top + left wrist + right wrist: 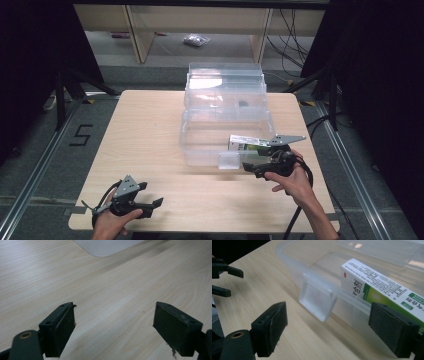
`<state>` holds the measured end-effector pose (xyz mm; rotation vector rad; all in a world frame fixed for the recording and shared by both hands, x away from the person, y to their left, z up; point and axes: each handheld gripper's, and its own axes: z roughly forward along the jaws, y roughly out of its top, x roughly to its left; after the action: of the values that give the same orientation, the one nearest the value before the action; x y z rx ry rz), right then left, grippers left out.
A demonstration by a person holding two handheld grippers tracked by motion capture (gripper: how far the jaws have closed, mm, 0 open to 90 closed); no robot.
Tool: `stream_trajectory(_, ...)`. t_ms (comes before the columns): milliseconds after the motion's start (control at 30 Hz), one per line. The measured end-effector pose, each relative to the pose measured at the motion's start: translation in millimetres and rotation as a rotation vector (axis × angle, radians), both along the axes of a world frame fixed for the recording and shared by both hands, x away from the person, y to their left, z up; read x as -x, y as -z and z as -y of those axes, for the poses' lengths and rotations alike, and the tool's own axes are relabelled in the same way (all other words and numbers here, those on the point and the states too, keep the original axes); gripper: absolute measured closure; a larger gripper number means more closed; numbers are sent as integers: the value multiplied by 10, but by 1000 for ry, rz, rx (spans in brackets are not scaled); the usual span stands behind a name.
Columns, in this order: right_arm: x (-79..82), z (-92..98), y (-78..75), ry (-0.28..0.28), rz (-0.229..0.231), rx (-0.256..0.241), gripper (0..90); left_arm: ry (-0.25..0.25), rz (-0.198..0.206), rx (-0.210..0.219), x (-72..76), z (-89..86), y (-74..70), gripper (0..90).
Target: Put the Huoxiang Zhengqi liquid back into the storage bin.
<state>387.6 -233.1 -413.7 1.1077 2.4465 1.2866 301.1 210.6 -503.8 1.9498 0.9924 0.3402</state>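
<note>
The white-and-green medicine carton [384, 287] already lies inside the clear plastic storage box [200, 145], just ahead of the right tongs [329, 332], which gape empty beside the box's front latch [318, 300]. The left tongs [113, 327] idle spread over bare table [105, 295]. Judged so, closing the box remains.

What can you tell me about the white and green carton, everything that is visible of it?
The carton is a long, narrow box that looks like printed cardboard, white on top with small dark text and a red mark near one end, green along its side. It appears closed and undamaged. It lies tilted inside the clear plastic bin, near the bin's front right corner, leaning against the front wall close to the latch. The right gripper is open beside the bin and does not hold it.
</note>
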Motion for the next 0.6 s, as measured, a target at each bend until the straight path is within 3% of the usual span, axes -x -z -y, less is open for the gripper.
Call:
stream_trajectory(33, 23, -10, 14, 16, -28, -15, 164, 0, 0, 1, 0, 0, 0, 169)
stream_trajectory(67, 6, 6, 30, -3, 6, -7, 164, 0, -1, 0, 0, 0, 0, 169)
stream_trajectory(100, 34, -7, 35, 18, -20, -19, 164, 0, 0, 0, 0, 0, 0, 169)
stream_trajectory(133, 18, 6, 47, 1, 5, -14, 165, -2, -2, 1, 1, 0, 1, 169)
stream_trajectory(167, 33, -4, 67, 9, -5, -28, 164, 0, -1, 0, 1, -1, 1, 169)
stream_trajectory(200, 30, 10, 66, 7, 6, -6, 164, 0, -1, 0, 1, 0, 0, 169)
stream_trajectory(233, 51, -7, 80, 11, -29, -31, 164, 0, 0, 1, 1, 0, 0, 169)
stream_trajectory(300, 59, 2, 102, 9, -19, -28, 165, 0, 0, 1, 1, -1, 0, 169)
stream_trajectory(333, 55, 9, 115, 11, 9, -20, 165, 0, 0, 1, 1, -1, 0, 169)
stream_trajectory(400, 77, -4, 149, 16, -19, -41, 165, -1, 0, 2, 2, -1, -1, 169)
stream_trajectory(433, 74, 13, 162, 17, 7, -21, 165, -3, 1, 4, 2, 1, 0, 169)
stream_trajectory(533, 102, 7, 211, 22, -25, -58, 166, 1, 1, 1, 3, -2, -3, 169)
stream_trajectory(567, 86, 21, 231, 11, 0, -53, 165, 0, 1, 1, 4, -2, -4, 169)
stream_trajectory(600, 108, 17, 234, 29, -20, -59, 165, 1, 0, -4, 4, -3, -7, 169)
